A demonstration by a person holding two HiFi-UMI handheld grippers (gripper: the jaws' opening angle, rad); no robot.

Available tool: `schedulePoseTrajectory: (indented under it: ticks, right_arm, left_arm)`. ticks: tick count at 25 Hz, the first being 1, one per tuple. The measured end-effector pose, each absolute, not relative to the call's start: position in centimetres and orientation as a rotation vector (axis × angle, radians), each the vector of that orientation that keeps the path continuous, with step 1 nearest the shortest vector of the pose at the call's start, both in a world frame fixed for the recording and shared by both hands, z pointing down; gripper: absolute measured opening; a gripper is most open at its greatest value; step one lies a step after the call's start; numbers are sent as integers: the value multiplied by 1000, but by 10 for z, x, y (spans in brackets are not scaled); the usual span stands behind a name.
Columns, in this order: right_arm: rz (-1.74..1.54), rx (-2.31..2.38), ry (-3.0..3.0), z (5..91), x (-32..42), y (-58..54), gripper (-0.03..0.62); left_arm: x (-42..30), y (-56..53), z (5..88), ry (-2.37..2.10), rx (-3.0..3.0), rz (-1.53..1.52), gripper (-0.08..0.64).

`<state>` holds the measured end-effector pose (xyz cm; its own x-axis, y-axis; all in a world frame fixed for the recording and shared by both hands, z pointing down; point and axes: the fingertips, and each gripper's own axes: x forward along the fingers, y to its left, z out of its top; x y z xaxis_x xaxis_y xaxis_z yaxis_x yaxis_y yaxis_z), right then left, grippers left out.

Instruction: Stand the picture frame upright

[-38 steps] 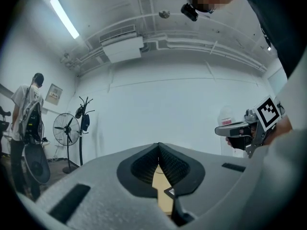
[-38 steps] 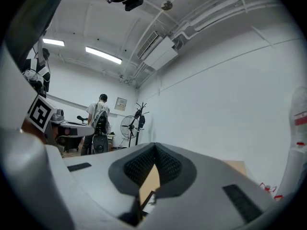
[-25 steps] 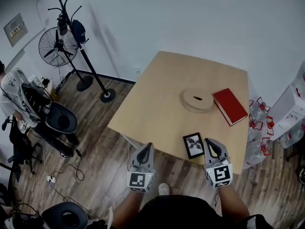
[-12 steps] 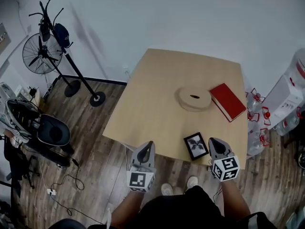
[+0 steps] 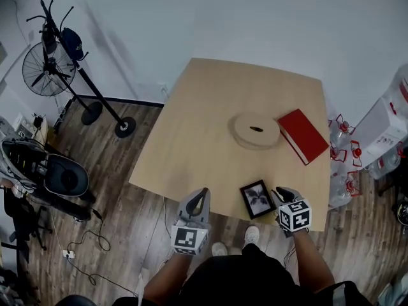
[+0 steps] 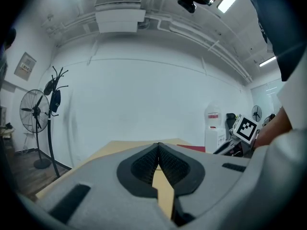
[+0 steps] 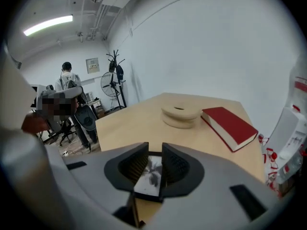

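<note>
The black picture frame point(image 5: 257, 198) lies flat, face up, near the front edge of the wooden table point(image 5: 204, 126). My right gripper point(image 5: 279, 195) hovers at the frame's right side, tilted down. Its jaws have just been opening and stand apart; in the right gripper view the picture frame point(image 7: 148, 174) shows through the gap of the right gripper point(image 7: 154, 150), untouched by the pads. My left gripper point(image 5: 201, 194) hangs off the table's front edge, left of the frame. In its own view the left gripper point(image 6: 158, 145) has its pads meeting, with nothing held.
A round wooden disc point(image 5: 255, 130) and a red book point(image 5: 303, 136) lie farther back on the table. Water bottles point(image 5: 347, 158) stand right of the table. A fan point(image 5: 48, 69), coat stand and chair point(image 5: 60, 174) are at the left. A person point(image 7: 67, 83) stands far off.
My right gripper has dropped lower and tipped downward beside the frame's right edge. The left gripper has shifted slightly towards the table edge. The frame has not moved.
</note>
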<state>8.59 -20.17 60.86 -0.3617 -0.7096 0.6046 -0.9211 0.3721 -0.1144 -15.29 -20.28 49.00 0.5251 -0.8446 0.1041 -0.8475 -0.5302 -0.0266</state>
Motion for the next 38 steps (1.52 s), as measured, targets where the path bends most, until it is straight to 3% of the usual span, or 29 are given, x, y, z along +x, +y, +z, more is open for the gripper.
schedulePoseTrajectory:
  ticks: [8,22,38]
  right_arm:
    - [913,1218,-2003,694,91,-204,110]
    - [951,1113,-1841,746,92,-220,118]
    - [971,1086,-1817,750,87,-222,67]
  left_arm:
    - [-138,-212,503,-1484,2685,221,-5]
    - [-141,-212,526,-1486,2615,348,-5]
    - [-136,-212,535,-1480,2581,357,-5]
